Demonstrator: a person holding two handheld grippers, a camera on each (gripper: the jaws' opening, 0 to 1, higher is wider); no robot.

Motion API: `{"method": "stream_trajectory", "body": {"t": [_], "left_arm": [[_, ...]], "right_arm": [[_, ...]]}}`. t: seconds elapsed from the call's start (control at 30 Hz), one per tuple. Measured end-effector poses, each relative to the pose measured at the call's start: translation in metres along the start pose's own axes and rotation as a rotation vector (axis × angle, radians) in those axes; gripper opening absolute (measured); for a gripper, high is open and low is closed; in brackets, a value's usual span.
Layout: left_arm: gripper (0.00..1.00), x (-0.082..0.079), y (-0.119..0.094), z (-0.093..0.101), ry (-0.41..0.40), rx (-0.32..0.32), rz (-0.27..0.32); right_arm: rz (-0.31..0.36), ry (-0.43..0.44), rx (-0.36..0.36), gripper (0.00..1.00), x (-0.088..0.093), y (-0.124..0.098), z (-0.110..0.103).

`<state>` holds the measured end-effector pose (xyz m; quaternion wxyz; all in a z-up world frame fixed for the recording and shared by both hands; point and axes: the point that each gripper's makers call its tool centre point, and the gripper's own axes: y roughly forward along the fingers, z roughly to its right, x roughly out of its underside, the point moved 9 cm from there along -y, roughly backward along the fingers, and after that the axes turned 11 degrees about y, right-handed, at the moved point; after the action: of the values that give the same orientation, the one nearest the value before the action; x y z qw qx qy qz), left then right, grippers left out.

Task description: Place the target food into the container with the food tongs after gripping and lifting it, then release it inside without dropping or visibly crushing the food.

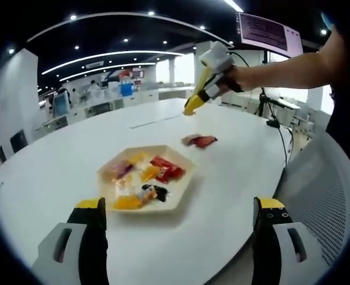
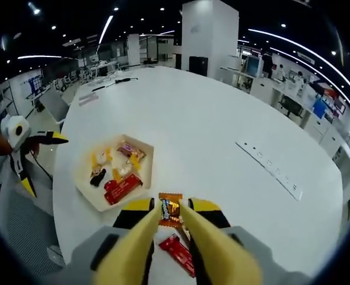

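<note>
Ahead of the left gripper (image 1: 180, 222), between its wide-apart jaws, the white table (image 1: 56, 172) lies bare up to the tray (image 1: 178, 199), whose middle is crowded with wrapped snacks. To either side of the tray the tabletop is open. Beyond it, up and to the right, a red packet (image 1: 200, 141) lies alone on the surface, and above that the right gripper (image 1: 194, 107) hangs in the air, held by an arm reaching in from the right.

From the right gripper (image 2: 170, 221), the tray (image 2: 83, 178) sits just left and ahead. An orange packet (image 2: 169, 211) fills the narrow gap between its jaws, and a red packet (image 2: 178, 254) lies on the table below. The table (image 2: 222, 130) ahead and right is open as far as a strip (image 2: 270, 168).
</note>
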<state>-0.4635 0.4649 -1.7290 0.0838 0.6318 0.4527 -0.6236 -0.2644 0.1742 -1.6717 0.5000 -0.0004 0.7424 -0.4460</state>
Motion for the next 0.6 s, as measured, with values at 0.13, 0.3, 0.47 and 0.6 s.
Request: {"method": "stream_trajectory", "body": {"t": [0.13,0.3,0.47,0.6], "left_arm": [[1.00,0.000,0.000,0.002,0.010,0.008,-0.003],[1.00,-0.001,0.000,0.004,0.012,0.021,-0.007],[1.00,0.000,0.001,0.005,0.018,0.029,-0.007],[1.00,0.000,0.002,0.006,0.033,0.035,-0.011]], "right_arm": [[-0.001,-0.005,-0.002,0.21,0.000,0.001,-0.002],[0.005,-0.009,-0.007,0.21,-0.004,0.001,-0.007],[-0.002,-0.011,-0.020,0.21,-0.008,0.006,-0.016],[0.002,-0.011,-0.033,0.21,-0.013,0.008,-0.023]]}}
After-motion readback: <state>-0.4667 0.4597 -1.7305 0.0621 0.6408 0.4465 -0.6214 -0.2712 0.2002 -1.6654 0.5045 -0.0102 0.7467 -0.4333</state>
